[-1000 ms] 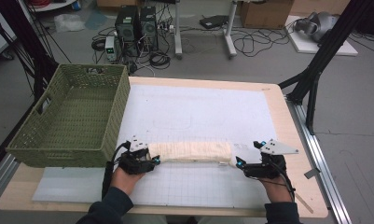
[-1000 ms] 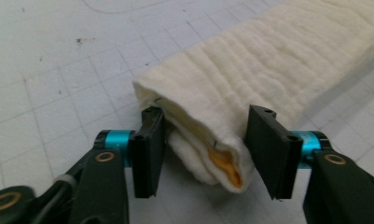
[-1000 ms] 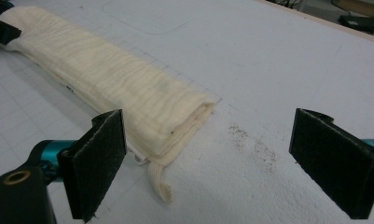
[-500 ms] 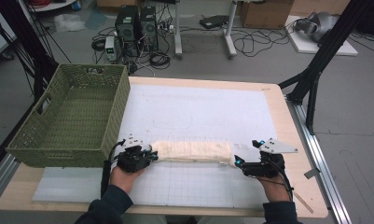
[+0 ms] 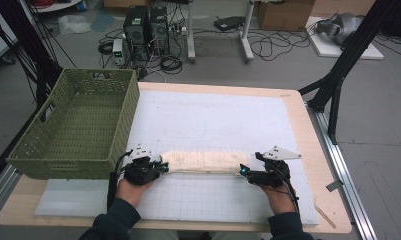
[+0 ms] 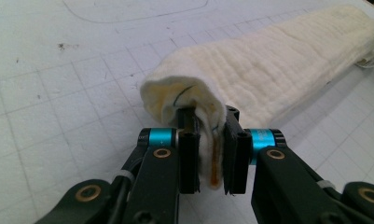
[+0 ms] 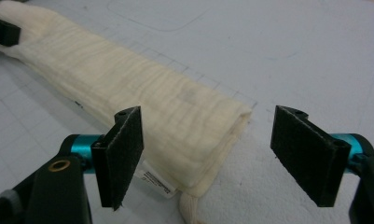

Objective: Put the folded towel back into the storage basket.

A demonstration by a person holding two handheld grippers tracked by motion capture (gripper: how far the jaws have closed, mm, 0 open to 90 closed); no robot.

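Note:
A long folded cream cloth [image 5: 203, 162] lies across the white mat near the table's front edge. My left gripper [image 5: 160, 167] is at its left end. In the left gripper view the jaws have just closed, and my left gripper [image 6: 208, 130] pinches the rolled end of the cloth [image 6: 268, 70]. My right gripper [image 5: 244, 171] is at the cloth's right end. In the right gripper view my right gripper [image 7: 210, 128] stands open. Its jaws have just been closing, with the corner of the cloth [image 7: 128, 88] and its white label between the pads, untouched.
A green woven basket [image 5: 63, 162] stands at the table's left, close to my left hand. The white gridded mat [image 5: 213, 115] stretches behind the cloth. Beyond the table are computers and cables on the floor, and a black stand rises at the right.
My right gripper has slid left up to the cloth's right end. The left gripper has stayed at the left end.

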